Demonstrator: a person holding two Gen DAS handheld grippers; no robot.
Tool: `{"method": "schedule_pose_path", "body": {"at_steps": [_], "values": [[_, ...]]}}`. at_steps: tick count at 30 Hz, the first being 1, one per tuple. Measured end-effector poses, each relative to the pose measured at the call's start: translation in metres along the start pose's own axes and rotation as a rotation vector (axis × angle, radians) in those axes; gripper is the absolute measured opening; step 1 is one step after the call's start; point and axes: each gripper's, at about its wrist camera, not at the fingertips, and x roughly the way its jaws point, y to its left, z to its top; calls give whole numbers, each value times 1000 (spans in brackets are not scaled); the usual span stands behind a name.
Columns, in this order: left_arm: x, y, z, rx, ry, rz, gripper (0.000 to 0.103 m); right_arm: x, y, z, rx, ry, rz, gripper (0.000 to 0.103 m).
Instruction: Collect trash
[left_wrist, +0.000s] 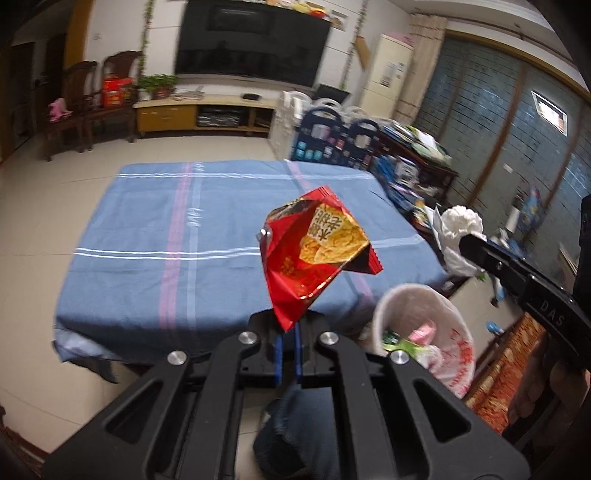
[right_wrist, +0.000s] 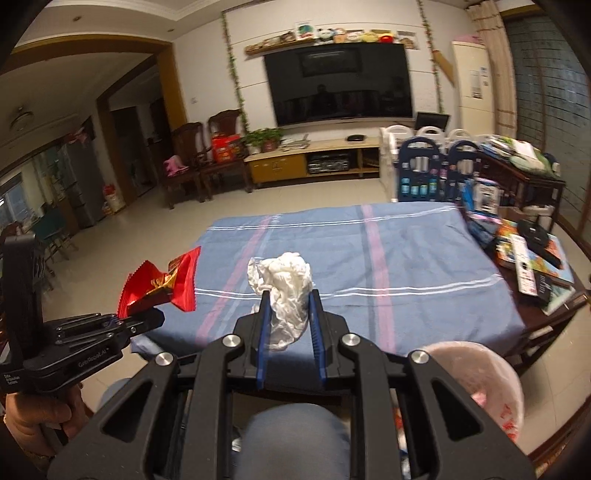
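My left gripper (left_wrist: 289, 325) is shut on the bottom corner of a crumpled red snack wrapper (left_wrist: 314, 254), which stands up above the near edge of the table. The same wrapper (right_wrist: 162, 284) shows at the left of the right wrist view, pinched by the left gripper (right_wrist: 146, 317). My right gripper (right_wrist: 287, 295) is shut on a crumpled white tissue wad (right_wrist: 286, 291) held over the table's front edge. In the left wrist view that tissue (left_wrist: 460, 232) sits at the tip of the right gripper (left_wrist: 467, 242). A bin with a pink-white bag liner (left_wrist: 454, 332) stands on the floor at the lower right, with trash inside.
A table under a blue striped cloth (left_wrist: 207, 236) fills the middle. A dark side table (right_wrist: 532, 258) with books and remotes stands right of it. The bin (right_wrist: 491, 384) is at my lower right. A person's knee (right_wrist: 295, 435) is below the grippers. TV and cabinet lie far back.
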Motion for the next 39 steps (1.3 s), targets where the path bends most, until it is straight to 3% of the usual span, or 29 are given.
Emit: {"method": "schedule_pose_path", "body": {"at_steps": [6,7,9,11,13,14,15,16,20,24,30,35,39], "values": [[54,-81,-3,115,127,-189,6,-27,-78,-21,85,16,-148,24],[63,-95,-4,139,148,-218,6,-34,-93,-26,111,12,-180,29],[81,-128,-8,194,193,-279,6,-45,-116,-35,157,-1,-240,68],[98,-151,-16,231,246,-316,7,-56,-132,-42,198,-27,-290,83],[111,-172,-23,276,286,-340,26,-69,-147,-42,232,-57,-327,86],[112,-177,-24,289,279,-323,60,-74,-153,-41,244,-65,-336,89],[110,-177,-23,288,255,-304,86,-78,-157,-40,254,-72,-342,89],[105,-175,-22,283,221,-294,90,-81,-160,-40,259,-77,-344,89],[91,-160,-18,274,183,-261,94,-82,-159,-38,258,-85,-334,90],[66,-135,-8,239,90,-142,100,-69,-135,-36,226,-69,-290,91],[12,-62,9,71,-25,35,100,-31,-83,-27,131,-3,-205,100],[-29,-8,19,-1,-73,183,100,3,-35,-16,83,89,-124,100],[-52,32,19,-77,-76,295,100,23,3,-9,27,111,-83,100]]}}
